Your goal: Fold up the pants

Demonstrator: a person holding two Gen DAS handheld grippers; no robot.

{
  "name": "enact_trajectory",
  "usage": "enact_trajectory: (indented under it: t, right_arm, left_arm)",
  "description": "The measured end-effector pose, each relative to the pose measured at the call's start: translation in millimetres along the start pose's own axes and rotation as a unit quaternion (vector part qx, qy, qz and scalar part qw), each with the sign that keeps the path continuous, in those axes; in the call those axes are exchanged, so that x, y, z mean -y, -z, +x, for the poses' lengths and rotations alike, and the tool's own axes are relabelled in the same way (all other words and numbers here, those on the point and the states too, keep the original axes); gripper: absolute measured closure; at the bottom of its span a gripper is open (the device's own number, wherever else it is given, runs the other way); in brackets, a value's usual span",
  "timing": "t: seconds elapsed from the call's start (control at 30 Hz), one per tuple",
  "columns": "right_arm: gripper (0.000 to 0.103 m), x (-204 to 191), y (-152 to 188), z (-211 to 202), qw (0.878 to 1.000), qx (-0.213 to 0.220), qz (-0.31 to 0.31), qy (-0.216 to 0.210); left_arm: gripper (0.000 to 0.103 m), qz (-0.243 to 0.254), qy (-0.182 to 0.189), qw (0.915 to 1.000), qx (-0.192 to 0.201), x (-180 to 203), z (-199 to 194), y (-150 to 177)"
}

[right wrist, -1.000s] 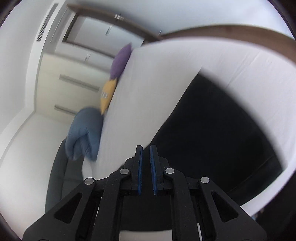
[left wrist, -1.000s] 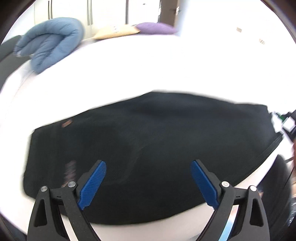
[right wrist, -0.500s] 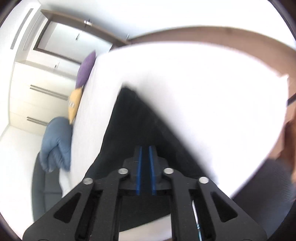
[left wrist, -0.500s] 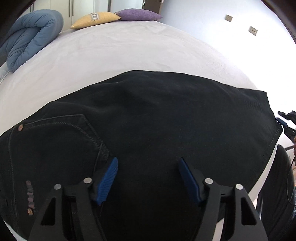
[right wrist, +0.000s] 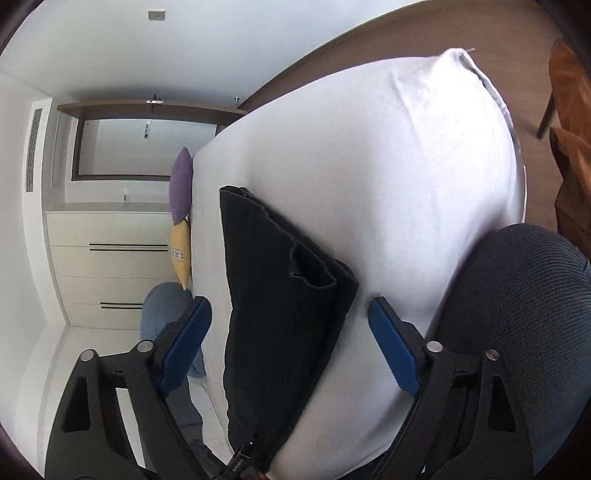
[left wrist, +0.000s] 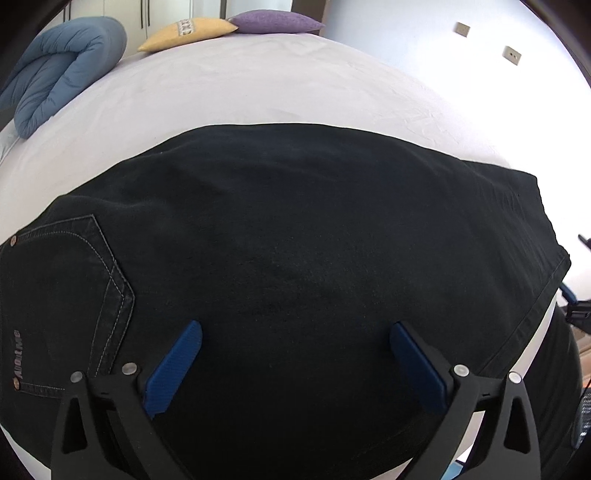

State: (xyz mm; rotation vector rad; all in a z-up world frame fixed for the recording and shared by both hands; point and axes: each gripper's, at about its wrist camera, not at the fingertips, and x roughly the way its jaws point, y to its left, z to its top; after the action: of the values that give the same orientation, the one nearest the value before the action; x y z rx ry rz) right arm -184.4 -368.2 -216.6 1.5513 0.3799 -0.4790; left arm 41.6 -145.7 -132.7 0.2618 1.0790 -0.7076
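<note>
Black jeans (left wrist: 295,221) lie flat across the white bed (left wrist: 258,81), folded lengthwise, back pocket at the left and hem at the right. My left gripper (left wrist: 295,328) hovers over their near edge, tilted steeply down. Its jaws are opening wide, with cloth beneath them and nothing pinched. In the right wrist view the hem end of the jeans (right wrist: 280,277) runs away from me along the mattress (right wrist: 388,166). My right gripper (right wrist: 289,304) straddles that end. Its jaws are opening and the pads stand clear of the cloth.
A rolled blue duvet (left wrist: 62,70), a yellow pillow (left wrist: 188,33) and a purple pillow (left wrist: 273,22) sit at the bed's far end. A person's dark-clad knee (right wrist: 517,314) presses against the bed's side. An orange chair (right wrist: 569,147) and a drawer unit (right wrist: 110,258) stand beyond.
The left gripper came down closer to the jeans, its jaws narrowing and then spreading wide. The right gripper went from shut to open and swung onto the hem end.
</note>
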Motion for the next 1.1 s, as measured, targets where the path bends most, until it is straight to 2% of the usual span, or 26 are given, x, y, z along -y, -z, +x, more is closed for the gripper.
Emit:
enact_trajectory:
  t: [0.17, 0.23, 0.3, 0.4, 0.47, 0.53, 0.67, 0.77, 0.83, 0.87, 0.9, 0.97, 1.07, 1.1]
  right_arm:
    - [0.028, 3.3, -5.0, 21.5, 0.999, 0.007, 0.012, -0.029]
    - [0.049, 7.4, -7.2, 29.4, 0.998, 0.001, 0.026, -0.053]
    - [0.066, 14.2, -4.2, 35.1, 0.996, -0.004, 0.047, -0.072]
    - [0.069, 17.5, 1.7, 43.7, 0.995, 0.003, 0.054, -0.083]
    - [0.078, 17.4, 4.4, 40.5, 0.995, 0.007, 0.047, -0.083]
    - [0.091, 17.7, 8.7, 33.2, 0.997, 0.009, 0.038, -0.073]
    - [0.093, -11.8, 17.8, 21.6, 0.998, 0.026, -0.026, -0.047]
    - [0.093, -72.3, 37.9, 8.9, 0.99, 0.037, -0.138, -0.011]
    - [0.093, -121.7, 69.7, 11.9, 0.968, 0.035, -0.249, 0.011]
    - [0.093, -141.8, 93.5, 13.0, 0.951, 0.026, -0.307, 0.017]
    - [0.093, -163.5, 121.9, 23.3, 0.929, 0.013, -0.369, 0.026]
    - [0.093, -188.9, 193.8, 52.0, 0.87, -0.029, -0.49, 0.047]
    - [0.093, -185.7, 289.6, 102.3, 0.786, -0.089, -0.606, 0.077]
    - [0.094, -178.6, 310.9, 120.3, 0.763, -0.101, -0.632, 0.092]
  left_arm:
    - [0.001, -0.005, 0.002, 1.0, -0.008, -6.0, 3.3, -6.7]
    - [0.001, -0.01, 0.005, 0.9999, -0.007, -2.3, 1.8, 1.5]
    - [0.001, -0.014, 0.005, 0.9999, -0.006, -17.3, -0.7, -1.9]
    - [0.001, -0.013, 0.008, 0.9999, -0.008, -19.4, -5.5, 4.6]
    - [0.002, -0.016, 0.012, 0.9998, -0.008, -22.1, -5.8, 4.1]
    - [0.002, -0.021, 0.017, 0.9996, -0.008, -38.9, -12.5, -0.9]
    - [0.002, -0.035, 0.028, 0.999, 0.0, -54.7, -21.3, -2.0]
    - [0.007, -0.068, 0.051, 0.9962, 0.015, -73.0, -32.1, -2.5]
    - [0.014, -0.104, 0.08, 0.9911, 0.022, -92.2, -42.1, -1.5]
    - [0.014, -0.123, 0.095, 0.9874, 0.028, -101.7, -47.6, -0.7]
    - [0.014, -0.141, 0.109, 0.9833, 0.038, -111.5, -54.9, 0.8]
    - [0.014, -0.161, 0.126, 0.9774, 0.054, -126.3, -66.2, 2.0]
    - [0.012, -0.194, 0.176, 0.9632, 0.061, -146.1, -76.0, 0.1]
    - [0.012, -0.2, 0.187, 0.96, 0.061, -150.1, -77.3, -0.9]
